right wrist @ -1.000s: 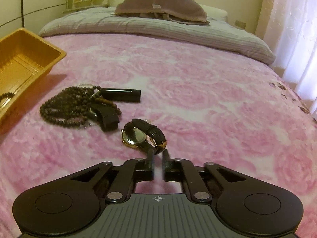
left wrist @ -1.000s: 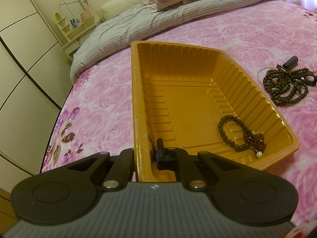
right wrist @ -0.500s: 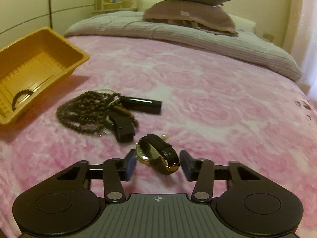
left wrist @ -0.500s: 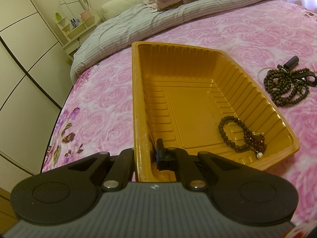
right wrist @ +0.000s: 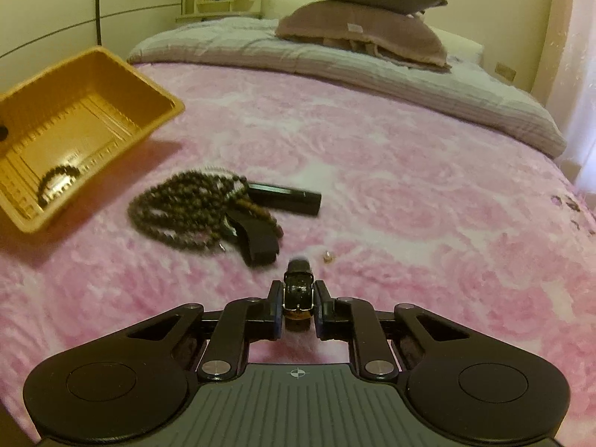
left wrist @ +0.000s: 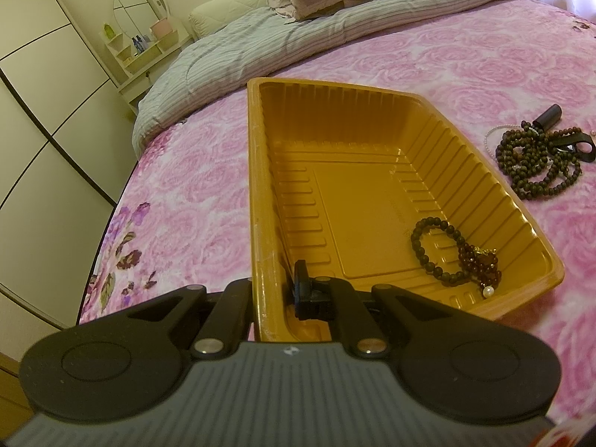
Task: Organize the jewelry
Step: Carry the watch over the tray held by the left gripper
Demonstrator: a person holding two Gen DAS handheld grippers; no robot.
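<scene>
- No readable brand or writing anywhere; only a small crosshair mark on each gripper body, and a pale tag on the brown pillow (right wrist: 357, 33), too small to read.
- Left gripper (left wrist: 277, 290): jaws pressed together, pinching the near left wall of the orange plastic tray (left wrist: 257, 186), one finger outside, the other inside.
- Right gripper (right wrist: 297, 298): jaws closing, a black-strapped wristwatch (right wrist: 297, 287) with a gold-toned case between them, pads touching its sides.
- In the tray, near right corner: a dark bead bracelet (left wrist: 432, 249) touching a reddish bead bracelet (left wrist: 480, 264) with a gold charm and a white pearl.
- On the pink rose-patterned bedspread (right wrist: 409, 186), just beside the tray: a heap of dark bead strands (right wrist: 186, 205), a black tube (right wrist: 287, 197) and a black strap piece (right wrist: 257, 238).
- Seen only by the right wrist camera: the wristwatch, and a tiny pale object (right wrist: 328, 257) on the bedspread beyond it.
- Seen only by the left wrist camera: the reddish bracelet, a thin white bead strand (left wrist: 493, 136) by the heap, a round mirror (left wrist: 138, 11) over small shelves, pale wardrobe doors (left wrist: 37, 111).
</scene>
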